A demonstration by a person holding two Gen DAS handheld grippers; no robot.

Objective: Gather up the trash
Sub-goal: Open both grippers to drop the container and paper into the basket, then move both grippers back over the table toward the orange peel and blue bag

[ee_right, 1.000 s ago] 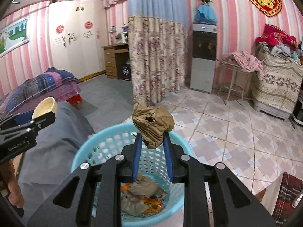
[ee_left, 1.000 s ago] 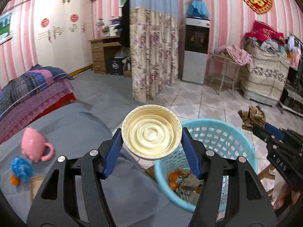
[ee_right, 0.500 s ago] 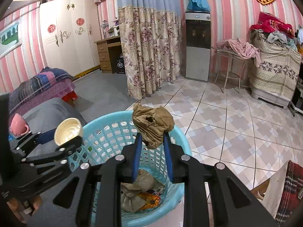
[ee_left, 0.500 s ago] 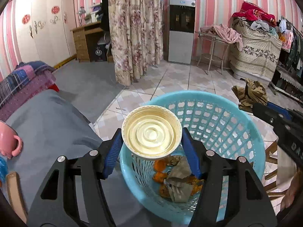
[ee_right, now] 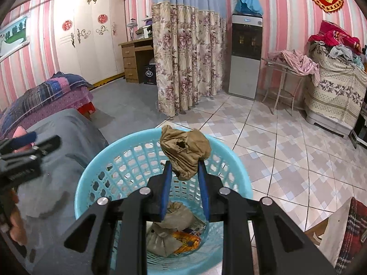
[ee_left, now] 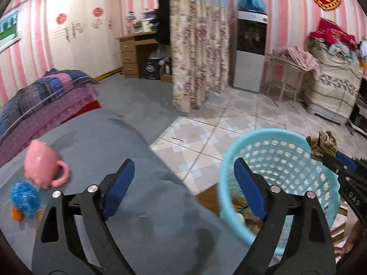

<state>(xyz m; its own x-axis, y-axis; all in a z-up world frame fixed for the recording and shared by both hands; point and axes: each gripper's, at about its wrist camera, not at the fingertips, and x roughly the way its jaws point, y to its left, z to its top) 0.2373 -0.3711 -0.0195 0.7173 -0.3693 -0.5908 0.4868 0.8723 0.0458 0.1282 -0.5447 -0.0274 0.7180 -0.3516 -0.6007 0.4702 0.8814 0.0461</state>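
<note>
Currently, the left gripper (ee_left: pixel 183 183) is seen empty, its jaws opening wide with nothing between them, pointed down over the near right edge of the grey bed (ee_left: pixel 128 151) beside the blue basket (ee_left: pixel 229 160). The right gripper (ee_right: pixel 183 170) is clenched on a crumpled brown paper wad (ee_right: pixel 184 150), which is held above the basket's far rim (ee_right: pixel 142 135). Inside the basket, more paper and an orange wrapper (ee_right: pixel 185 240) are seen at the bottom. A miss is judged possible: the wad sits near the far rim, so if it is let go there it could bounce off onto the tiled floor (ee_right: pixel 286 160). Both grippers are tilted downward, side by side. Farther back on the bed, a pink mug (ee_left: pixel 43 162) and a blue fuzzy toy (ee_left: pixel 25 199) are left lying; these could be mistaken for trash.
</note>
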